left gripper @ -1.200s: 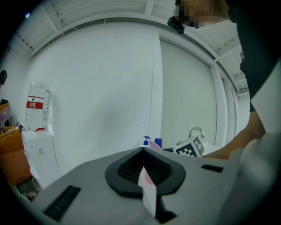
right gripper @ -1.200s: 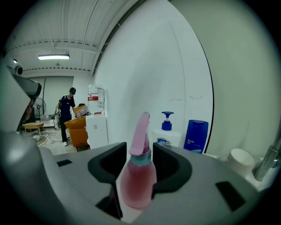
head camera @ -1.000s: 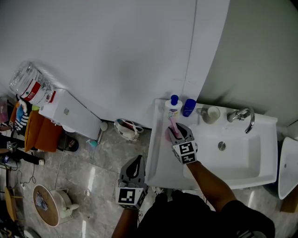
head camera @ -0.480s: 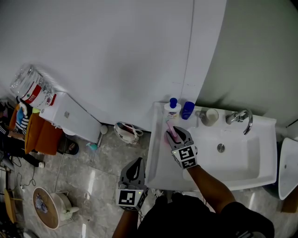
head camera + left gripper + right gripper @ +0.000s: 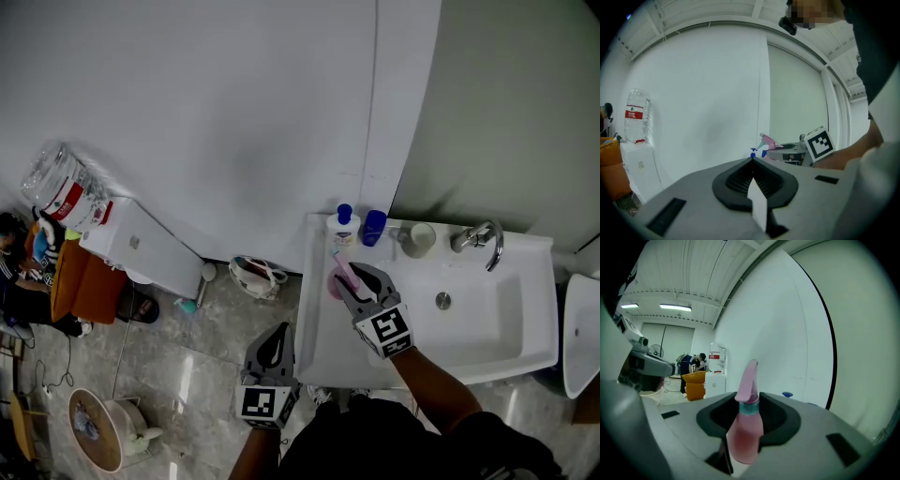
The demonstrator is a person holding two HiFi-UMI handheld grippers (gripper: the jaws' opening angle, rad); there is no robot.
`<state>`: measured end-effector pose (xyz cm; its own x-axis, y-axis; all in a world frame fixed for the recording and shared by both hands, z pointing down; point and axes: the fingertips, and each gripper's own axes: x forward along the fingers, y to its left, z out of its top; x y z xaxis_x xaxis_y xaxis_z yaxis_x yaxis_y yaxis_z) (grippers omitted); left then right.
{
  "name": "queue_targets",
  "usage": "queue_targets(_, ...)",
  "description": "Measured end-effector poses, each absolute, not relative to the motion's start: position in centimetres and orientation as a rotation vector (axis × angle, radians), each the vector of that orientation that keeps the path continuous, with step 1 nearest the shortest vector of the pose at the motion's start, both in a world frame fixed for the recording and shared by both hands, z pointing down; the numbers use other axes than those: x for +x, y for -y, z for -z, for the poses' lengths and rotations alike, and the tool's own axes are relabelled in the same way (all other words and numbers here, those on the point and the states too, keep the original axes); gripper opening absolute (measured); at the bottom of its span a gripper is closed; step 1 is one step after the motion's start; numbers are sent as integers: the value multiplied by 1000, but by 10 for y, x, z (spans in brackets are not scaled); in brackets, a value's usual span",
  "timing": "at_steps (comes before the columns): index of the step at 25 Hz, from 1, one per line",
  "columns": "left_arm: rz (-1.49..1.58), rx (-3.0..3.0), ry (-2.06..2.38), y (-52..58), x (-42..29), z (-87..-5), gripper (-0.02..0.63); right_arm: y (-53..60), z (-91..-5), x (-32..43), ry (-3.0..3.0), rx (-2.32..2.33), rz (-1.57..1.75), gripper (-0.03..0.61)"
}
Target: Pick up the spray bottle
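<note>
Left gripper: the left gripper [image 5: 277, 334] hangs over the floor off the basin's near-left corner; its dark fingers [image 5: 736, 180] are pressed together with nothing between them.
Right gripper: the right gripper [image 5: 354, 281] is above the left ledge, its fingers [image 5: 780, 420] pinching the bottle's body just under the collar.
Spray bottle: the translucent pink plastic spray bottle [image 5: 746, 434], with a teal collar and pink trigger head, stands upright in that pinch.
Basin: the white ceramic washbasin [image 5: 525, 328] lies below; the bottle looks clear of its ledge.
Back ledge: a white bottle with a blue cap [image 5: 343, 223] and a blue cup [image 5: 374, 226] stand untouched.
Progress: grasp made and the lift apparently done; only keeping it steady remains.
</note>
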<state>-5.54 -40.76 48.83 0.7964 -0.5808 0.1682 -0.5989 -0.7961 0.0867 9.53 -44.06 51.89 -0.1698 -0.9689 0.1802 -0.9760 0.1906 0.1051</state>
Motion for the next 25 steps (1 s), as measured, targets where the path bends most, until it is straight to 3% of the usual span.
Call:
queue_targets(14, -138, 2908, 948, 405, -50, -468, -3, 400, -397, 86, 2408, 1851, 165, 133)
queue_targets(25, -22, 2949, 906, 410, -28, -422, -3, 358, -354, 101, 2443, 1889, 185, 133)
